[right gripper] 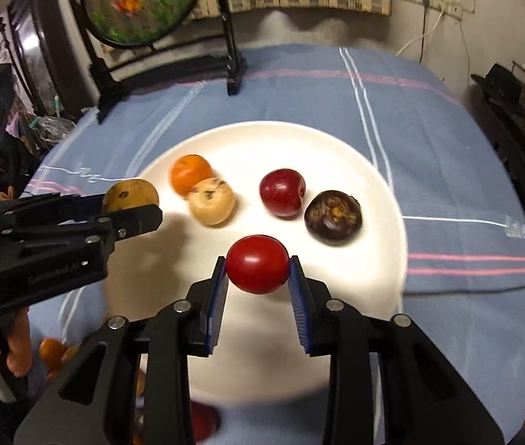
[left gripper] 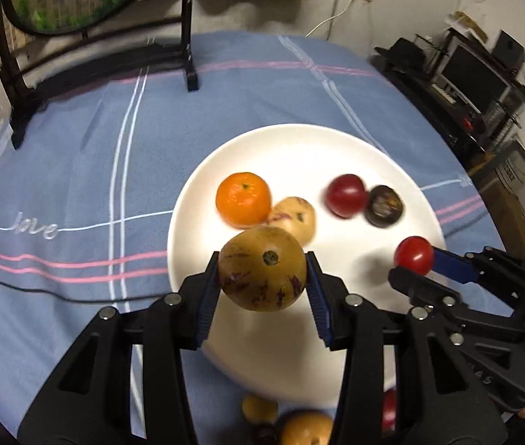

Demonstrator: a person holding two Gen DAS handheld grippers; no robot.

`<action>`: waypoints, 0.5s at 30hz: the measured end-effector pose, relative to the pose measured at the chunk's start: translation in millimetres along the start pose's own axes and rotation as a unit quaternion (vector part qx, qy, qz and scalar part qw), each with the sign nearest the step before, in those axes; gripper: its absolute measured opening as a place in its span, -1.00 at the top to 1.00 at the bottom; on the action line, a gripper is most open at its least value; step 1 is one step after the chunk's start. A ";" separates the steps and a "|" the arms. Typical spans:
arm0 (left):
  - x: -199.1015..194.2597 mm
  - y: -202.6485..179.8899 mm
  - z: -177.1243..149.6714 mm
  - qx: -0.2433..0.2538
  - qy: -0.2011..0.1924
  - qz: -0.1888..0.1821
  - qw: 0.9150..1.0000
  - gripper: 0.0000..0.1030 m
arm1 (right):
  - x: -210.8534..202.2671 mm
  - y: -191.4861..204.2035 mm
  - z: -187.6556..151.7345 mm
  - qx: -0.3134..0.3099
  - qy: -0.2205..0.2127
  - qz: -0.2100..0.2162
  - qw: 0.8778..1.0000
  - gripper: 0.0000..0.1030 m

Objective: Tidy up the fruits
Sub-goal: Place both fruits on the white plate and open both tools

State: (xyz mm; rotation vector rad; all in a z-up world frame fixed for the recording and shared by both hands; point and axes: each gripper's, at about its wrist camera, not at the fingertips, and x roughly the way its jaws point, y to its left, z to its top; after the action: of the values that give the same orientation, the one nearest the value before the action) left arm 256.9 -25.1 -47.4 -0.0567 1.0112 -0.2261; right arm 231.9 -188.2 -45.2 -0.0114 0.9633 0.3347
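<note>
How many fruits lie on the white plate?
4: orange tangerine touching pale speckled fruit on the left, dark red plum and blackish-brown round fruit on the right of white plate.

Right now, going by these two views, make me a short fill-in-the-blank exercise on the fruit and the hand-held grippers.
1. The left hand-held gripper is shut on a ____ fruit with purple streaks.
2. The right hand-held gripper holds a red ____.
3. ____ fruits lie on the white plate.
4. The orange tangerine touches a pale ____ fruit.

Missing words: yellow-brown; tomato; four; yellow
</note>
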 end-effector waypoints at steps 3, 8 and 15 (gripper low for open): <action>11.4 3.7 3.8 -0.001 0.003 -0.001 1.000 0.13 | 17.7 -3.5 7.1 0.004 0.011 0.004 1.000 0.36; 18.9 4.0 12.0 -0.005 0.007 0.001 1.000 0.10 | 28.9 -1.6 15.0 -0.001 -0.004 0.008 1.000 0.24; -28.6 11.5 10.1 -0.026 -0.039 -0.008 0.999 -0.41 | -2.7 6.0 12.9 -0.021 -0.027 -0.035 0.999 -0.26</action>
State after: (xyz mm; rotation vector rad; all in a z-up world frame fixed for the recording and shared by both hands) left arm 252.7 -8.4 -19.9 -0.1193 0.9398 -0.2113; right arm 239.1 -181.1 -34.8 -0.0747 0.8997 0.2892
